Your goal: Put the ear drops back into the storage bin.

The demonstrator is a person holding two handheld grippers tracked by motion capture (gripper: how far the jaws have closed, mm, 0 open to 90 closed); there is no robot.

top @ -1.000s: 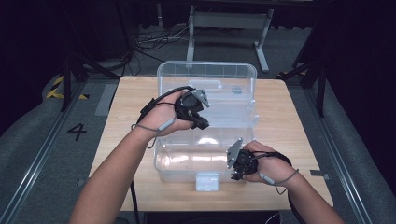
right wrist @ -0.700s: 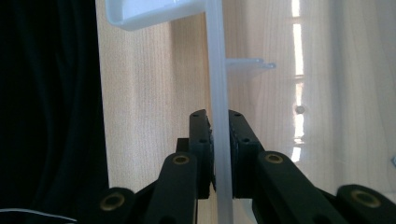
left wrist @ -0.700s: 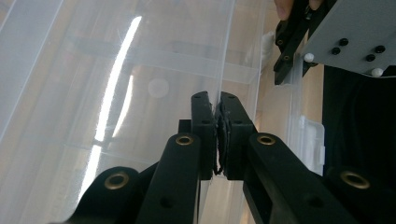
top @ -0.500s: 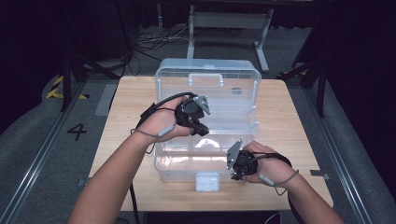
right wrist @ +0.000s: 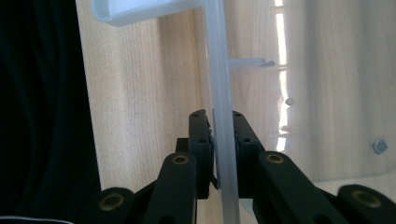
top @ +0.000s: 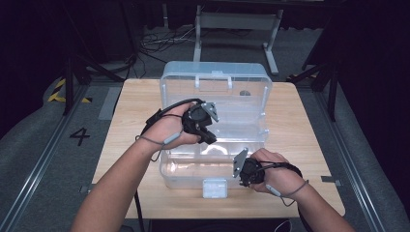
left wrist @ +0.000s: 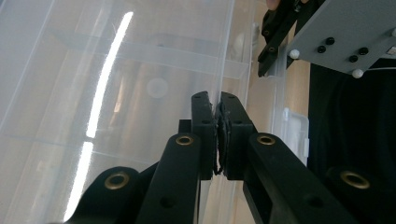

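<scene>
Clear plastic makes up the box that stands open on the wooden table, its lid thrown back toward the far edge and its base near the person. The long axis of the box runs across the table, from the person's left to right. A white latch hangs at the middle of the near wall.

The right gripper is seen at the near right part of the base. In the right gripper view its jaws are clamped on an upright translucent wall, one jaw on each side, with bare table on the one side and the box interior on the other. So the base is judged to be pinned by this hand.

The left gripper is held over the middle of the box, about where the base meets the lid. In the left gripper view its jaws are pressed together with almost no gap, and a thin plastic edge runs up from between their tips. Whether that edge is actually pinched, or merely lies behind the jaws, cannot be told.

The relation that matters is judged as this: the lid lies beyond and above the left gripper, away from the person, and the left hand is the nearer to it. Any swing of the lid would turn about the long axis.
</scene>
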